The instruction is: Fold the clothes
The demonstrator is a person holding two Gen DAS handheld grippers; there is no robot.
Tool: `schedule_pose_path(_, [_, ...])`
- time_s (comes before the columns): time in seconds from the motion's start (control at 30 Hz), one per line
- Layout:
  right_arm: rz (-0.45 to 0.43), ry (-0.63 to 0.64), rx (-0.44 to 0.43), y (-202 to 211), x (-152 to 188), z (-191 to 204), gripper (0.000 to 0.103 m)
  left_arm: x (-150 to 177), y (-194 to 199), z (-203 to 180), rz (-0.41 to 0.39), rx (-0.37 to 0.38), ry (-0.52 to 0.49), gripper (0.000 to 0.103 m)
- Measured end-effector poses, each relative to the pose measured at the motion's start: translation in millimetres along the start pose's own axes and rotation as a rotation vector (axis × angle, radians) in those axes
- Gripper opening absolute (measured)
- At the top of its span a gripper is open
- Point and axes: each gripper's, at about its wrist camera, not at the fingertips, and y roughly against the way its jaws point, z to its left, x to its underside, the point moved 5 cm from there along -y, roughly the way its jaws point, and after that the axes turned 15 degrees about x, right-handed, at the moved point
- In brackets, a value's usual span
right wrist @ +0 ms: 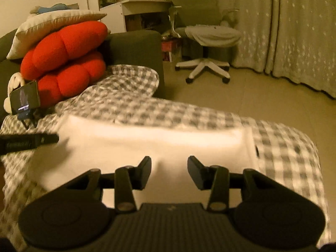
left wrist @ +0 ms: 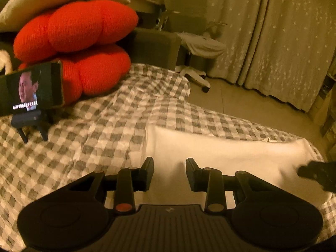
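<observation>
Checkered bedspread (right wrist: 283,147) blurred, white garment (right wrist: 147,142) half hidden, left gripper (left wrist: 169,168) and right gripper (right wrist: 169,166) wide, empty

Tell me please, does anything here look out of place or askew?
Only mildly: a phone playing video stands on the checked cover beside the white garment, and the cover is wrinkled. Both grippers are open.

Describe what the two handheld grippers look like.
Both match: the left gripper and right gripper are matte black, each with two squared fingers on hinged link arms, round domed housings on either side and a ribbed centre plate with a small pale mark. The left has one orange-red pivot cap; the others look brassy. No cables or sleeves show.
</observation>
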Motion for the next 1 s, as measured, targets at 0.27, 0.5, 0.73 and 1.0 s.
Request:
schedule_pose_path(0.27, [0.035,0.046,-0.054,-16.6,25.7,-9.2,0.039,15.1,-2.9,20.6,0.074,-0.100,0.030,0.033])
schedule_pose_path(0.5, [0.048,-0.031,-0.095,-27.9,20.8,-56.2,0.022,16.4,-2.0,30.9,0.063,-0.049,0.109,0.032])
schedule_pose_path(0.73, [0.014,-0.164,-0.021,-17.7,13.5,-108.8,0.027,11.9,4.2,26.3,0.052,-0.073,0.064,0.032])
schedule_pose_path(1.0, [0.048,-0.136,0.042,-34.0,18.1,-107.0,0.029,-10.1,8.7,46.3,-0.030,-0.019,0.141,0.031])
